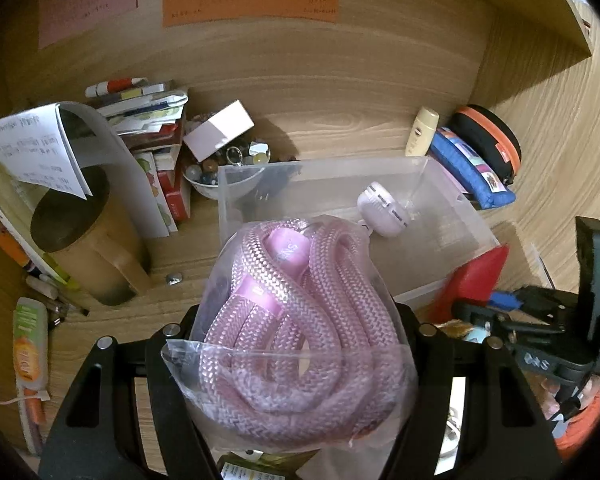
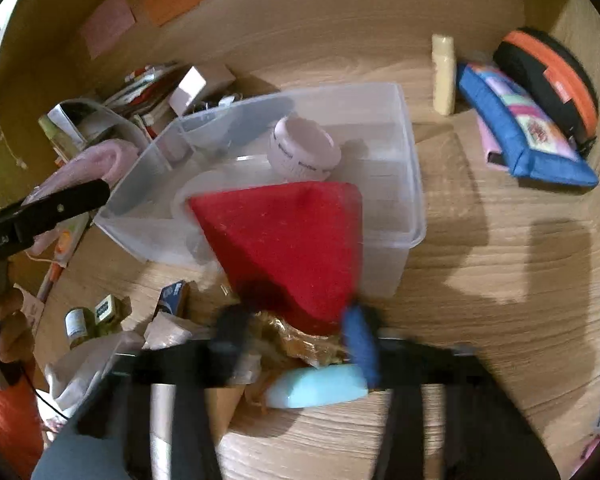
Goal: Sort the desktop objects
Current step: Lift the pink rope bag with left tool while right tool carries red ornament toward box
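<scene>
Jaws over cluttered desk (image 1: 340, 92) (woodgrain)

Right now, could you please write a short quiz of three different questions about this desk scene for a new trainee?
1. True or false: the left gripper holds a bagged pink rope.
2. Which object already lies inside the clear plastic box? A) blue pouch B) round pink device C) cream bottle
3. Fill in: the right gripper carries a ___ coloured case over the box's near edge.

Key: 1 true. 2 B, the round pink device; the blue pouch and cream bottle are outside on the desk. 3 red, the red case.
</scene>
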